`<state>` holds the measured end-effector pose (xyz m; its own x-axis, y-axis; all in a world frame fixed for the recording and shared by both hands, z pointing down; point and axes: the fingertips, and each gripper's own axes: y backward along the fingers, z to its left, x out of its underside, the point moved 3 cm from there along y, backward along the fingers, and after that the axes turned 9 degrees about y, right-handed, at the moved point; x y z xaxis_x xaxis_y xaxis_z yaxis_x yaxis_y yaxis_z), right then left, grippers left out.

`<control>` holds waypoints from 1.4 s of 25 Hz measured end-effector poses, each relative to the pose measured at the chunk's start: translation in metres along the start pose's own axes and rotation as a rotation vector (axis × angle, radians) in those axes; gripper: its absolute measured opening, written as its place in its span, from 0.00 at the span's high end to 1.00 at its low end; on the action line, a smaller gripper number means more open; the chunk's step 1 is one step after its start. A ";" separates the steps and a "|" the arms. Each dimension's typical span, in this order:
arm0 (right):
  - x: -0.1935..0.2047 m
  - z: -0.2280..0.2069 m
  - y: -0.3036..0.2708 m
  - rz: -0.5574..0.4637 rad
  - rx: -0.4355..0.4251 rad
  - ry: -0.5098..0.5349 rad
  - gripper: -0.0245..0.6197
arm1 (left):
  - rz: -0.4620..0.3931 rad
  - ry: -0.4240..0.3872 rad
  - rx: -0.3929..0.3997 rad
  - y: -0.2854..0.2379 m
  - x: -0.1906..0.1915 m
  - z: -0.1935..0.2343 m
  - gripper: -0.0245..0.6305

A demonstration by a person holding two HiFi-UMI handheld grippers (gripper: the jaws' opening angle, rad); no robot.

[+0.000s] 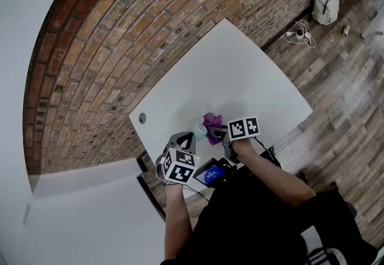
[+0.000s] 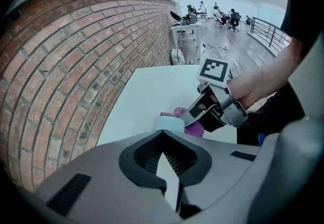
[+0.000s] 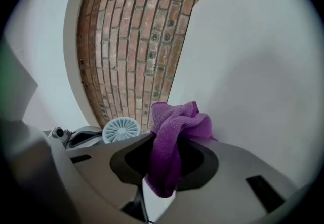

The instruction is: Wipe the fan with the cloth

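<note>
The left gripper (image 1: 189, 137) is clamped shut on the white fan (image 3: 121, 129), and just beside the fan the right gripper (image 1: 218, 133) pinches the purple cloth (image 3: 174, 134).

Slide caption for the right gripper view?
Right hand-held gripper clamps a purple cloth, close to the small white fan held by the left hand-held gripper.

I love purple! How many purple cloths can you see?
1. The crumpled purple microfibre cloth is pinched by the right gripper, next to the small white round fan. No other shows.
</note>
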<state>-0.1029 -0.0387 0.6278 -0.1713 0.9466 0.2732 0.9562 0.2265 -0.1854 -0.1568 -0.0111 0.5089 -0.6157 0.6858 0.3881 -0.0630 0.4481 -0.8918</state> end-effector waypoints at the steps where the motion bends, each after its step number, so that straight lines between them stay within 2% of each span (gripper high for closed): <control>1: 0.003 -0.007 -0.001 0.010 0.021 0.009 0.82 | -0.001 0.000 0.000 0.000 0.000 0.000 0.96; 5: 0.017 -0.034 -0.002 0.113 0.093 0.052 0.82 | -0.001 -0.002 -0.003 0.000 0.000 0.001 0.96; 7: 0.015 -0.039 0.005 0.106 0.098 0.031 0.82 | -0.002 -0.002 -0.001 0.000 0.000 -0.001 0.96; 9: 0.006 -0.028 0.016 0.060 0.074 0.017 0.82 | -0.006 0.000 0.002 0.000 0.001 -0.001 0.96; 11: 0.001 -0.008 0.022 0.026 0.010 0.008 0.82 | -0.008 0.001 0.002 0.000 0.000 0.000 0.96; 14: 0.006 0.013 0.014 0.038 -0.063 0.030 0.82 | -0.009 0.004 -0.001 0.000 0.000 0.001 0.96; 19: 0.032 -0.025 -0.002 0.181 0.064 0.064 0.82 | -0.010 0.007 -0.002 0.000 0.001 0.001 0.96; 21: 0.025 -0.032 0.000 0.172 0.065 0.042 0.82 | -0.012 0.009 0.001 0.000 0.001 0.000 0.96; 23: 0.001 -0.024 0.003 0.073 -0.007 -0.017 0.82 | -0.017 0.012 0.003 -0.001 0.000 0.000 0.96; 25: -0.022 -0.011 -0.001 -0.017 -0.132 -0.134 0.82 | -0.020 0.014 0.000 -0.001 0.000 0.001 0.96; 27: -0.033 0.000 -0.009 -0.043 -0.237 -0.253 0.82 | -0.021 0.016 -0.004 -0.001 0.000 0.000 0.96; 29: -0.035 0.004 -0.019 -0.030 -0.280 -0.308 0.82 | -0.021 0.018 -0.005 -0.001 0.000 -0.001 0.96; 32: -0.034 -0.001 -0.028 -0.001 -0.241 -0.266 0.82 | -0.019 0.011 -0.006 -0.001 0.000 -0.002 0.96; 35: -0.029 -0.018 -0.033 0.090 -0.082 -0.093 0.82 | -0.022 0.009 -0.010 -0.001 -0.001 -0.001 0.96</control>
<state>-0.1251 -0.0779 0.6432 -0.1018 0.9802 0.1697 0.9843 0.1240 -0.1260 -0.1554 -0.0120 0.5096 -0.6074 0.6806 0.4096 -0.0684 0.4689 -0.8806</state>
